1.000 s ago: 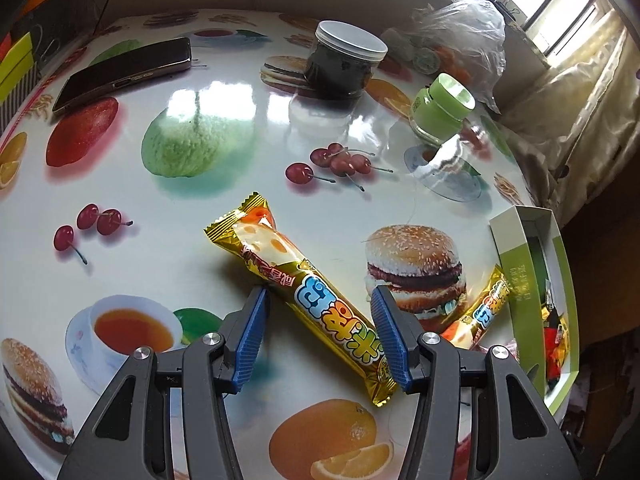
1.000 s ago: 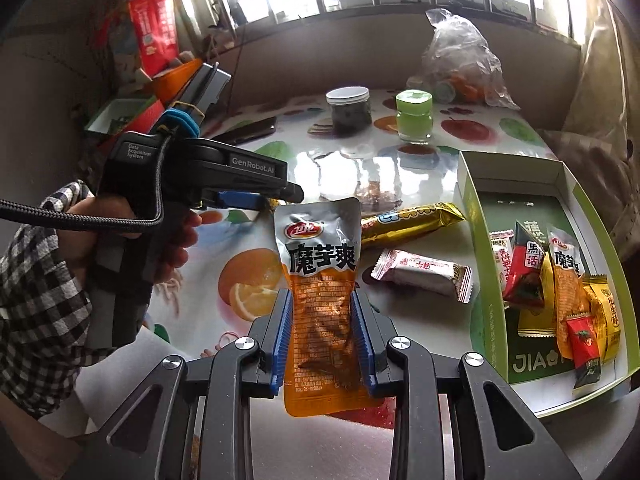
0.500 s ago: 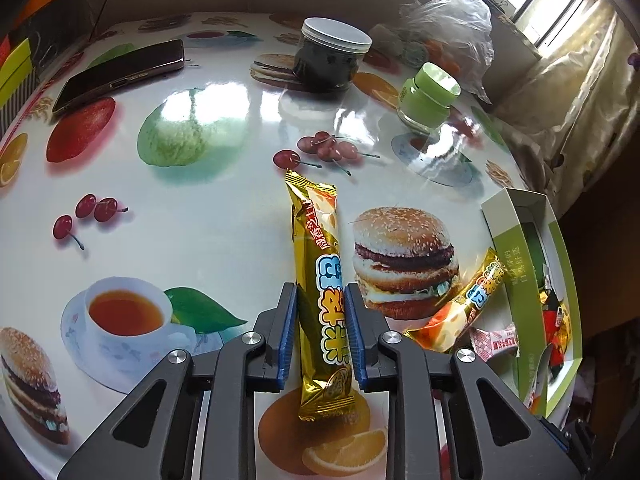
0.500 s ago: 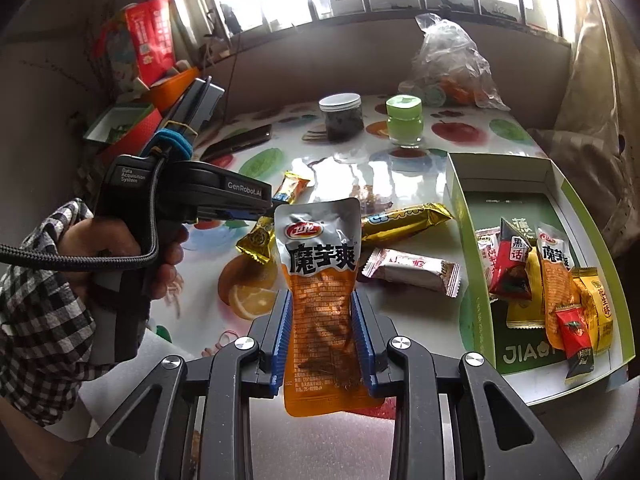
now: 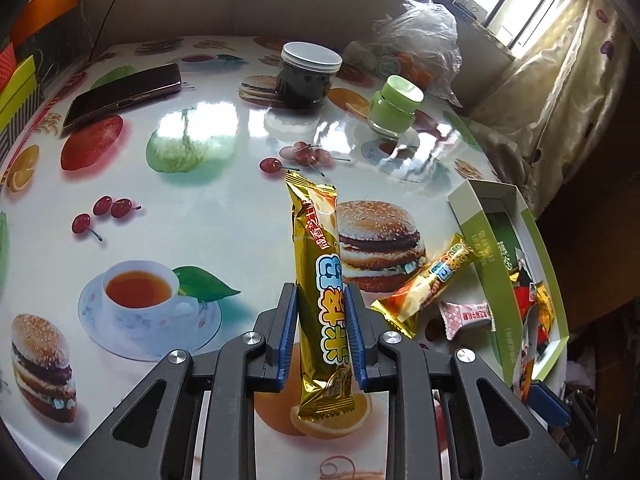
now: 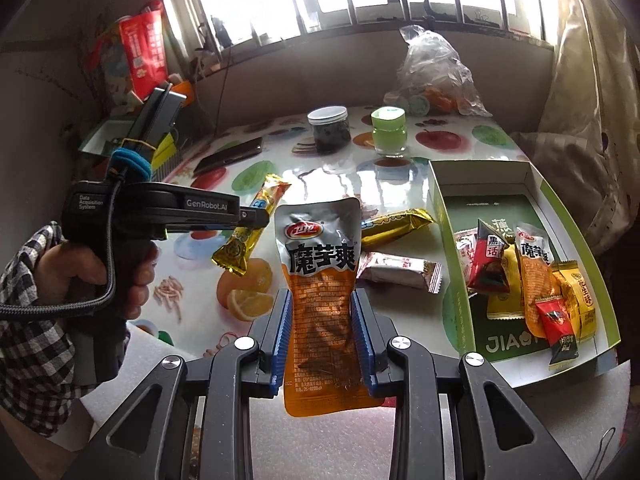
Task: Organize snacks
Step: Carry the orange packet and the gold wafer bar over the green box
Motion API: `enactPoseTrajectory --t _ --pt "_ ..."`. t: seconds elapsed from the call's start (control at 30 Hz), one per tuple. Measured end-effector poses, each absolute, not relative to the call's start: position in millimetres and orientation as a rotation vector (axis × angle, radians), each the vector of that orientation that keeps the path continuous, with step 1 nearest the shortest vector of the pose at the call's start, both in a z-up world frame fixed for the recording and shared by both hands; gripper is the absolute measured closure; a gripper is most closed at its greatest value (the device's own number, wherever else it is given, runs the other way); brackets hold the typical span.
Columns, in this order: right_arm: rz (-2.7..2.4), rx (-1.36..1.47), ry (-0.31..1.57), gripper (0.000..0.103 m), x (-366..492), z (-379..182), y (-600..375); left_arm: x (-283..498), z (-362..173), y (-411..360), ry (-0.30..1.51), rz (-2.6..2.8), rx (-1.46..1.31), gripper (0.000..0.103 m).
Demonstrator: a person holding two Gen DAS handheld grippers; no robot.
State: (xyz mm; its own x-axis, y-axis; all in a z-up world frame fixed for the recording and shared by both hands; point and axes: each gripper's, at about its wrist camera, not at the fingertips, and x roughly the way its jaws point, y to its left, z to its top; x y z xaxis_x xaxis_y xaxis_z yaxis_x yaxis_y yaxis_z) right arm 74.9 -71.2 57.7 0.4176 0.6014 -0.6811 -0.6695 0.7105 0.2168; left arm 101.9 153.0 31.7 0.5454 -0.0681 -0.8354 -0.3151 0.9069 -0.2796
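My left gripper [image 5: 321, 300] is shut on a long gold snack bar [image 5: 318, 264] and holds it lifted above the table; it also shows in the right wrist view [image 6: 250, 232]. My right gripper [image 6: 322, 304] is shut on an orange and silver snack pouch [image 6: 320, 280], held in the air. A second gold bar [image 6: 394, 222] and a white and pink wrapped snack [image 6: 400, 270] lie on the table beside the green and white box [image 6: 448, 200], which holds several snack packets [image 6: 532, 280].
The table has a glossy fruit-and-burger print cloth [image 5: 200, 200]. A dark jar with a white lid [image 5: 308, 74], a green-lidded jar [image 5: 394, 106], a phone [image 5: 124, 94] and a plastic bag [image 5: 420, 48] stand at the far side. The box sits at the table's right edge.
My left gripper closed on the long gold bar and lifted it off the table. The right gripper kept its hold on the pouch and rose slightly.
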Motion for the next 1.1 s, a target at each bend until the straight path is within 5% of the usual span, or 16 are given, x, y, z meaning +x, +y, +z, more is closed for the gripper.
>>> enactPoseTrajectory --t 1.1 --pt "0.576 -0.008 0.758 0.075 111.7 82.2 -160.3 133.4 96.3 49.7 0.888 -0.098 -0.343 0.078"
